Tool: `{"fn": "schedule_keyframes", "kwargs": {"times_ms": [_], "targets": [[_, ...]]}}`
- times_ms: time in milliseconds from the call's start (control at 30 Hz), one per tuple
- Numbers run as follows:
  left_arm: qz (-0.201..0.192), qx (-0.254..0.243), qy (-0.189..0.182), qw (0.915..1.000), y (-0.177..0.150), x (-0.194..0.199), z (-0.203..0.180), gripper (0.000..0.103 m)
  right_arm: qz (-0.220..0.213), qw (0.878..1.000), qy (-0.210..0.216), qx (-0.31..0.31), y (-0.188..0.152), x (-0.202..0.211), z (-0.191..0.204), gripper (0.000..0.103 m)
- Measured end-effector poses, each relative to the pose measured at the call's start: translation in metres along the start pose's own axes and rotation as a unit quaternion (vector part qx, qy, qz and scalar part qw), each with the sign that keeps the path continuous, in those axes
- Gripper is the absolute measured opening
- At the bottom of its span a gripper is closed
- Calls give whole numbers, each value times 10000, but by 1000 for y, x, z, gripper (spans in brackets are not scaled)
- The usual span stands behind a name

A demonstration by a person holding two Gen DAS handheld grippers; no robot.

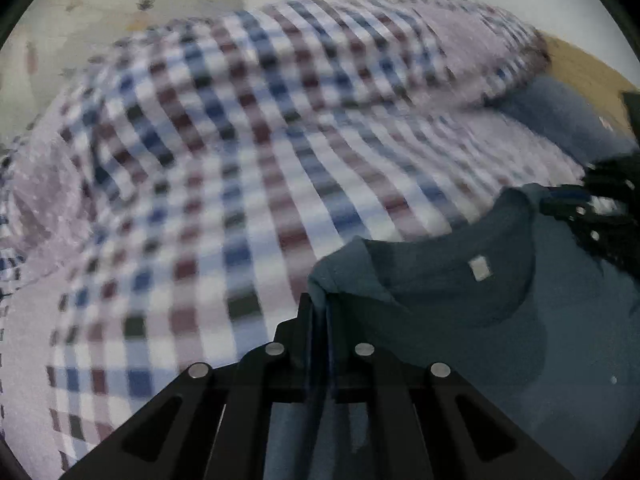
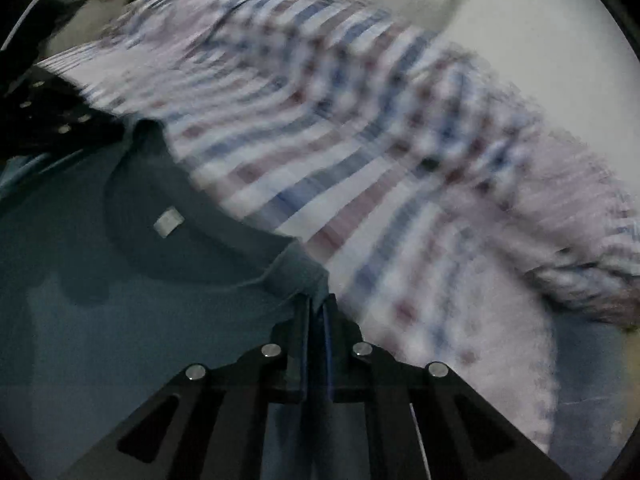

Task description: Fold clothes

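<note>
the left gripper (image 1: 320,312) has its fingers clenched on the shoulder edge of a dark blue t-shirt (image 1: 460,320), with a fold of the fabric pinched between them just beside the neckline. the right gripper (image 2: 316,312) grips the opposite shoulder edge of the same t-shirt (image 2: 120,280) in the same way, fingers closed tight on a fold of cloth. the neck opening lies between the two grippers, and a small pale label (image 1: 479,269) shows inside the back of the collar; the right wrist view shows the label (image 2: 168,222) too. the t-shirt partly overlies a checked shirt (image 1: 240,160) in white, blue and maroon, which spreads rumpled behind it. in the right wrist view the checked shirt (image 2: 360,140) is blurred. at the right edge of the left wrist view, the black body of the other gripper shows dimly. a pale surface (image 1: 120,0) lies beyond the checked shirt; whether it is a desk or a floor cannot be told.
</note>
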State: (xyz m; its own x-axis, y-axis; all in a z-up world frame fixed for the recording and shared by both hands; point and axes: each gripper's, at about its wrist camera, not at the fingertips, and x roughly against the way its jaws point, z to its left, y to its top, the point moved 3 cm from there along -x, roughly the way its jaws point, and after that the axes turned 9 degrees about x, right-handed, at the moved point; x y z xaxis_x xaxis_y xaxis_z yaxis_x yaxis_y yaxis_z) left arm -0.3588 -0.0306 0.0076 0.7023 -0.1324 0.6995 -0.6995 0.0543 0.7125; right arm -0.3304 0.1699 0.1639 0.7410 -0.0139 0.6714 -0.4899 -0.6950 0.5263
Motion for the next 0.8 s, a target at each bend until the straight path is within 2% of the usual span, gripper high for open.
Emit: {"fn": "schedule_keyframes", "kwargs": {"times_ms": [100,133,200,267,300,367,400,467,500,533,633,700,800], "targets": [[-430,312,480,9974,36,2,-5,4,-156,9945,-990,-306,25,2,-14,5],[-574,411,757,9946,47,0,-9,4,-42,9933,-1101,-363,29,-6,-10,5],[-420,569,862,9938,55,-10,-17,4,293,9915,-1183,-449,35,-26,2,6],[-249,479,931,9942,53,-23,-27,5,690,9912,-1034,-443,32,-39,10,6],[-46,474,829,9954,49,-31,-31,6,792,9913,-959,-434,30,-42,14,7],[276,493,704,9959,36,-38,-31,9,695,9927,-868,-476,21,-31,23,10],[393,513,559,9963,31,-38,-29,14,611,9927,-873,-559,16,-25,23,27],[403,498,79,9979,22,-22,-22,38,269,9921,-718,-990,9,0,12,55],[274,576,-35,9980,18,-7,-14,56,7,9900,-552,-1301,4,20,4,70],[148,654,-151,9976,14,7,-5,68,-153,9879,-388,-1495,-1,39,0,75],[-46,1082,-591,9924,6,62,32,70,-518,9812,98,-1859,-13,99,-7,76],[-381,1300,-738,9880,-1,114,54,74,-729,9782,412,-1900,-24,145,-7,76],[-899,1574,-887,9794,-13,197,84,78,-1169,9659,908,-2126,-47,224,-6,77]]}}
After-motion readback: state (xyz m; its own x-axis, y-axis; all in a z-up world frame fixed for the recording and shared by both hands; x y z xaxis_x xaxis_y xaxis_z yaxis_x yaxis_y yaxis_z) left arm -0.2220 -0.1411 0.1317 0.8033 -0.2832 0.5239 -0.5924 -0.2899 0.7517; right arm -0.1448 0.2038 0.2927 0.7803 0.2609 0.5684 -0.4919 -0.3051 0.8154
